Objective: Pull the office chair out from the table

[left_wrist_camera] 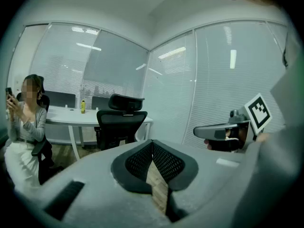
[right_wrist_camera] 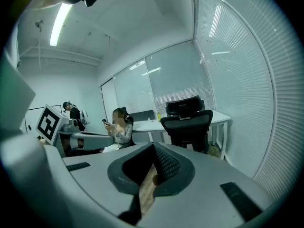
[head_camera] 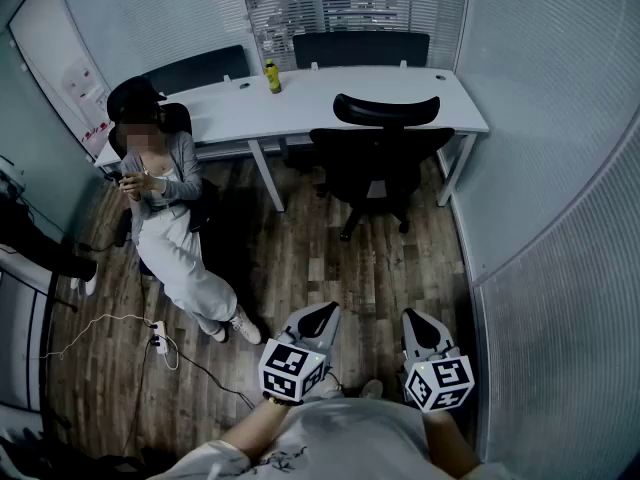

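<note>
The black office chair with a headrest stands pushed up to the white table, its back towards me. It also shows in the left gripper view and the right gripper view. My left gripper and right gripper are side by side near my body, well short of the chair across the wooden floor. Both point towards it. Each is shut with nothing between the pads.
A person sits on a chair at the left with a phone. A yellow bottle stands on the table. Two more dark chairs are behind the table. A power strip and cables lie on the floor. Glass walls with blinds close the right side.
</note>
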A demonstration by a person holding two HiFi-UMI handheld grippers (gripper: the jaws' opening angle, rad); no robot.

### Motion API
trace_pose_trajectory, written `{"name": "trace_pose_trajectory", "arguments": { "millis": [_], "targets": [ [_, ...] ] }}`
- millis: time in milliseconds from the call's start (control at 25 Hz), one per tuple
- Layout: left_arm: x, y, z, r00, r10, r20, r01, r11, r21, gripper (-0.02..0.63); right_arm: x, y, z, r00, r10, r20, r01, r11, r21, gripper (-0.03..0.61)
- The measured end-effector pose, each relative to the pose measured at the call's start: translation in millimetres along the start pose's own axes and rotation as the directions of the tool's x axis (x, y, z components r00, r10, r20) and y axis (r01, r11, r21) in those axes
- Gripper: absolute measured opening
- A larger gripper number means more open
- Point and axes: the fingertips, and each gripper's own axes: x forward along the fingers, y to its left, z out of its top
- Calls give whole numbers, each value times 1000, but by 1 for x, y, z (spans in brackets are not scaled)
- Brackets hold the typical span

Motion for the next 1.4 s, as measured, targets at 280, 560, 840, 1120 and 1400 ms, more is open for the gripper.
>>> {"name": "trace_pose_trajectory", "arguments": {
  "millis": [280,560,840,1120,1400],
  "targets": [
    [-2,0,-1,1000,-8,-4,8,1000,1,11,2,1,-1,1000,-8,-5,8,1000,4,7],
    [-14,11,-1,1000,-13,2,13,1000,5,11,5,12,1,1000,-13,19,12,999,29,8],
    [-26,25,-3,999,-33,3,33,999,9,11,17,30,3,999,-28,43,27,999,24,8],
    [-33,39,-6,999,-37,14,37,999,-7,11,27,42,-7,999,-34,32,33,999,26,8],
    [-27,47,-1,998,-66,18,66,998,5,11,46,38,-9,999,-33,26,32,999,38,8]
  ]
}}
